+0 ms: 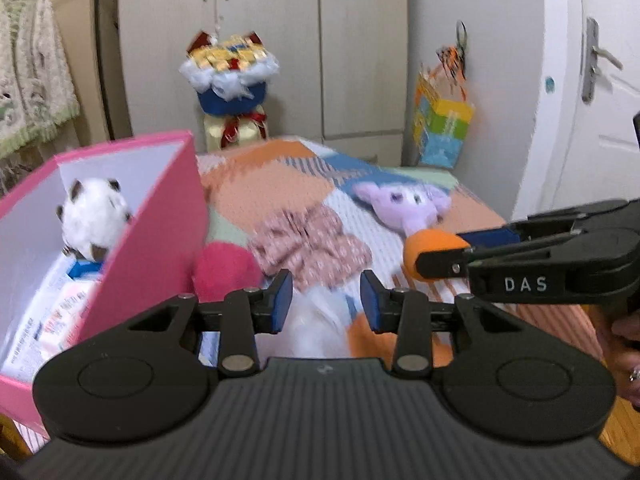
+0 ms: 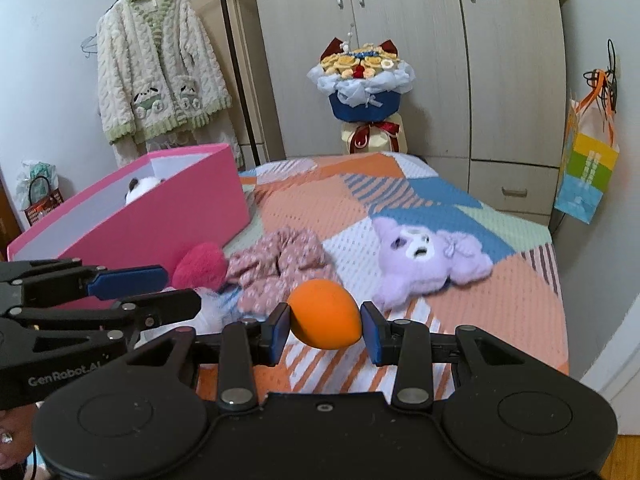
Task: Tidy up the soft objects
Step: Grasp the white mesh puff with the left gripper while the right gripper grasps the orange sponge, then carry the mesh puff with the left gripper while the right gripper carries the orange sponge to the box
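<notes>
My right gripper (image 2: 325,322) is shut on an orange foam ball (image 2: 324,312), held above the patchwork bedspread (image 2: 500,304). The left wrist view shows that ball (image 1: 424,240) in the right gripper (image 1: 438,250) at the right. My left gripper (image 1: 326,300) hovers near the pink box (image 1: 160,208) with its jaws drawn in and nothing between them. A blurred white soft thing (image 1: 320,320) lies on the bed below it. A white and brown plush (image 1: 94,216) sits inside the box. On the bed lie a magenta fluffy ball (image 2: 200,264), a pink floral fabric piece (image 2: 276,264) and a purple plush (image 2: 424,256).
A plush bouquet (image 2: 360,80) stands against the wardrobe (image 2: 400,8) beyond the bed's far end. A colourful gift bag (image 2: 588,168) hangs on the right wall. A knitted cardigan (image 2: 160,68) hangs at the left. The bed edge drops off at the right.
</notes>
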`<state>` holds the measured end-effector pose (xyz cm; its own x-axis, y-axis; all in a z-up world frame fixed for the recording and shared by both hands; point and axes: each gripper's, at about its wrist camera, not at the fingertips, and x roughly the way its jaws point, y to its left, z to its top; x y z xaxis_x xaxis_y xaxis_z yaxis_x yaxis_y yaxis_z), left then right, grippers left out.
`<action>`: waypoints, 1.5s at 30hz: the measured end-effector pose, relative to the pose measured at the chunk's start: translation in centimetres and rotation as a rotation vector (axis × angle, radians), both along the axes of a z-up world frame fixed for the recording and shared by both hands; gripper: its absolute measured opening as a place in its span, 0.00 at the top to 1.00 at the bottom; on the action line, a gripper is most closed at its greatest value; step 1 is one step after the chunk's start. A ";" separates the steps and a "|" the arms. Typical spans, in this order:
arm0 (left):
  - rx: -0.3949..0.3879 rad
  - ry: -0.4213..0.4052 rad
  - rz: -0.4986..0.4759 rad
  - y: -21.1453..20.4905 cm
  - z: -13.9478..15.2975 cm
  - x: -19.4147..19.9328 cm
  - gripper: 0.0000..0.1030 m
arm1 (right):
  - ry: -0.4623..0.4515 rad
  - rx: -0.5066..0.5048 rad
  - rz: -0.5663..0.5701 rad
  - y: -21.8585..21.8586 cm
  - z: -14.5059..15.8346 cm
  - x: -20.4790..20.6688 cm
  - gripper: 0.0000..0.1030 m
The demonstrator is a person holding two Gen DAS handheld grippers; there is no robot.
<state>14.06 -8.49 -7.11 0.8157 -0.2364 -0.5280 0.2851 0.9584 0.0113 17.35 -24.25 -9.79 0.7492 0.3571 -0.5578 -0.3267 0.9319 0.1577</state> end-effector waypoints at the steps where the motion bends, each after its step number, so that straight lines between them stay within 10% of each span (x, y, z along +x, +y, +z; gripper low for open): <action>1: -0.006 0.022 -0.005 0.0 -0.4 0.1 0.64 | 0.005 0.001 -0.002 0.0 -0.3 -0.2 0.58; 15: 0.059 -0.054 0.016 0.2 -0.7 -1.7 0.24 | 0.015 0.017 -0.030 -0.4 -1.3 -0.8 0.58; 22: 0.131 0.001 0.005 -1.1 -2.6 0.5 0.21 | 0.019 0.004 -0.019 -0.3 -1.6 -0.9 0.58; 26: 0.129 0.054 0.007 -1.0 -3.8 1.7 0.26 | 0.017 -0.016 -0.009 0.0 -1.9 -1.1 0.58; 31: 0.076 0.103 -0.001 -0.3 -4.1 2.1 0.61 | 0.016 -0.037 -0.006 0.3 -2.3 -1.3 0.58; 45: 0.034 0.115 -0.053 0.7 -2.5 0.1 0.64 | -0.007 -0.050 -0.027 0.9 -1.9 -3.8 0.58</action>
